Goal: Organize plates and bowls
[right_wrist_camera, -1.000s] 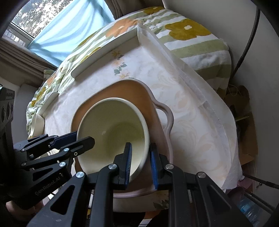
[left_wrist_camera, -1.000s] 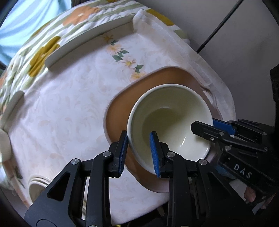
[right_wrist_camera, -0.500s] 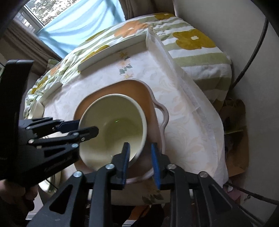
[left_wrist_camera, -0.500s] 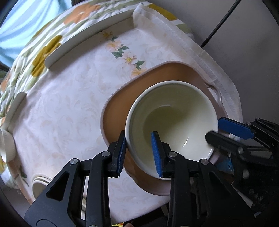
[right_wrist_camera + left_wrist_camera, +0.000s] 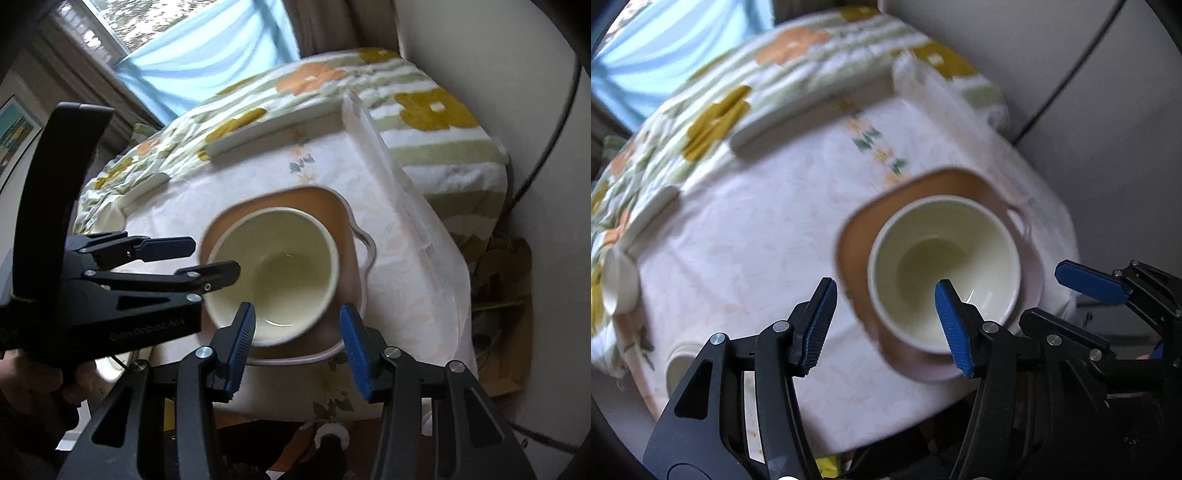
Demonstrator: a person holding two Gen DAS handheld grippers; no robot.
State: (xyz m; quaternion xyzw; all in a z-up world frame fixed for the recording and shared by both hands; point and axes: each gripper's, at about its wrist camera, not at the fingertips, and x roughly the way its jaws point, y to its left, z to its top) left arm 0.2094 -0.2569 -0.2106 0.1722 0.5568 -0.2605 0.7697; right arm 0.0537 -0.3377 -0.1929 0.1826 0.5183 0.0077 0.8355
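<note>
A small table [image 5: 413,295] draped in a pale cream tablecloth [image 5: 746,240] with a faint leaf pattern and a sprig of embroidered flowers [image 5: 301,162] near its far edge. Directly on the cloth, toward the near right corner, lies a brown plate [image 5: 325,206] with a pale rim and a loop handle on its right side; a cream bowl [image 5: 280,273] sits upright on the plate. Along the far and left edges of the tabletop run raised white rim strips [image 5: 812,110]. At the left edge a white cup-like dish [image 5: 618,284] shows, blurred. Behind the table lies a bed with a striped, flowered cover [image 5: 436,122].
</note>
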